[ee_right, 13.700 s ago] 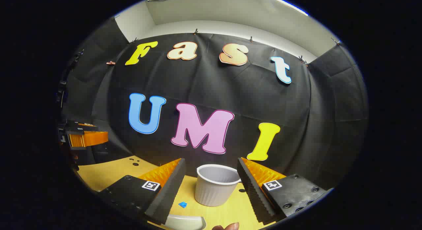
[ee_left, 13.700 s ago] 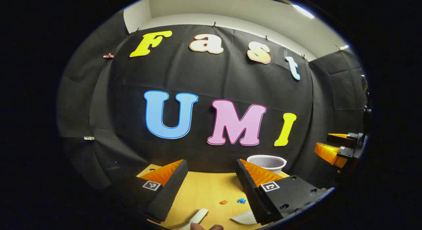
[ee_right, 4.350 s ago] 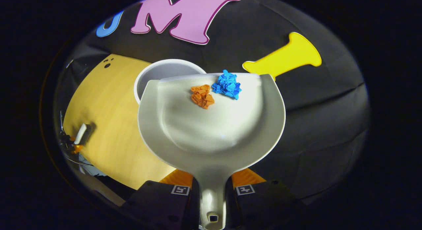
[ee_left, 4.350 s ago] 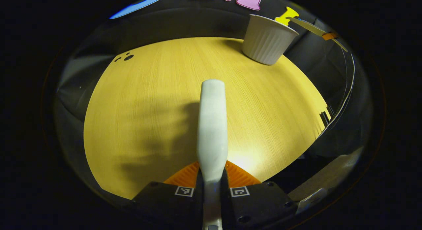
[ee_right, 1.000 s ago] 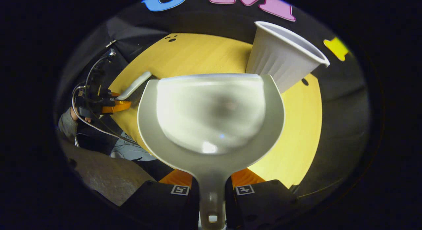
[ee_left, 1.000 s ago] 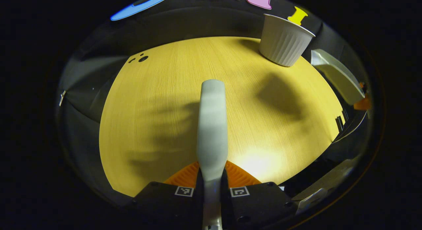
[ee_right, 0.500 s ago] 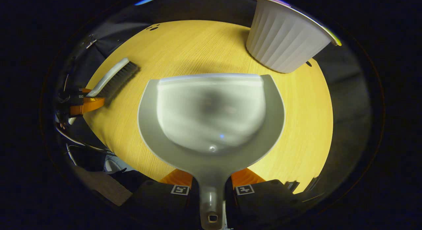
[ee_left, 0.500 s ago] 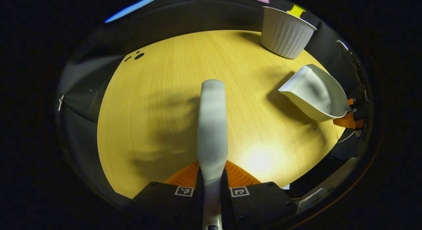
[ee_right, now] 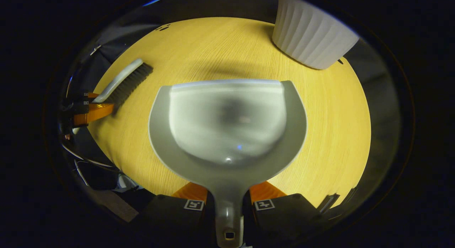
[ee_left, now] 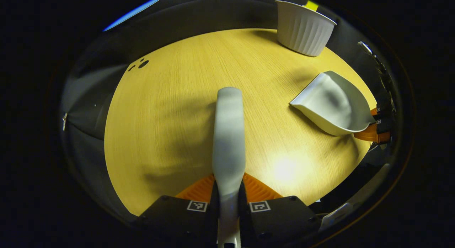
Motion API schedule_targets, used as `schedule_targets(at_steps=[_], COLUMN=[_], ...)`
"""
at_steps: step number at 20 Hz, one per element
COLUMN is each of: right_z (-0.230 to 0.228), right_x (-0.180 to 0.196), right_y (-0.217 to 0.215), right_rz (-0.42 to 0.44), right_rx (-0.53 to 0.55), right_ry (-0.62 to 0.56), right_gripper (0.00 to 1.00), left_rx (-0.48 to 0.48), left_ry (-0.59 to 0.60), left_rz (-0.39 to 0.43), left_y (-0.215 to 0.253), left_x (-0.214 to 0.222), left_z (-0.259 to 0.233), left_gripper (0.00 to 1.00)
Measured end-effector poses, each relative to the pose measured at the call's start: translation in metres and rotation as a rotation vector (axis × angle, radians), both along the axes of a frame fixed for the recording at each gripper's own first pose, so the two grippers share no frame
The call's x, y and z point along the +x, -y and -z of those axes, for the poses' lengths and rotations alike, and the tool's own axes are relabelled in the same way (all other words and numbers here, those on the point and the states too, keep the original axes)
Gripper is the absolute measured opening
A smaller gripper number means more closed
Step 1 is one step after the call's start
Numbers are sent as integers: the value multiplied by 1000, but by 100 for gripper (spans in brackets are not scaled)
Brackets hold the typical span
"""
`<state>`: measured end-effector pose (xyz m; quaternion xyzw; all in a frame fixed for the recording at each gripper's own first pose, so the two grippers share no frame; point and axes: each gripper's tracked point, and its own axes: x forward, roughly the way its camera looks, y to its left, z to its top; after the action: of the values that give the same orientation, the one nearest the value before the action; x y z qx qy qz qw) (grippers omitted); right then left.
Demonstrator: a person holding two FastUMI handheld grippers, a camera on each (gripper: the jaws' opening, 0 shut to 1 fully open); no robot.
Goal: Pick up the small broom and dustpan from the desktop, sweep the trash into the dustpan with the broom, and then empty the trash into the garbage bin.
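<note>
- Over the desktop [ee_right: 320, 141], the right gripper [ee_right: 228, 200] has both fingers clamped on the handle of the dustpan [ee_right: 227, 127]; judged empty now, it should come down level and gently.
- At nine o'clock in the right gripper view, the left gripper [ee_left: 228, 191] pinches the broom [ee_left: 228, 134].
- White ribbed garbage bin [ee_right: 312, 38] stands at one o'clock, well apart from the pan's pale grey scoop.
</note>
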<state>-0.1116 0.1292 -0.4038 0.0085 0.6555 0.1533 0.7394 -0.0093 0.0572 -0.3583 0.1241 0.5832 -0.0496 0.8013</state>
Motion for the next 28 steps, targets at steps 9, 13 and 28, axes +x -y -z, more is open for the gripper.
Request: schedule_targets(at_steps=[9, 13, 28], right_z=[-20, -54, -247], right_x=[-3, -3, 87], right_y=[5, 14, 5], right_rz=[0, -40, 48], right_rx=[16, 22, 194], right_ry=[3, 51, 641], right_gripper=[42, 46, 46], left_rx=[51, 60, -44], left_ry=[29, 71, 592], left_rz=[14, 16, -11], left_y=[-4, -2, 41], left_x=[4, 1, 48], left_z=[-13, -33, -201], left_gripper=[31, 31, 29])
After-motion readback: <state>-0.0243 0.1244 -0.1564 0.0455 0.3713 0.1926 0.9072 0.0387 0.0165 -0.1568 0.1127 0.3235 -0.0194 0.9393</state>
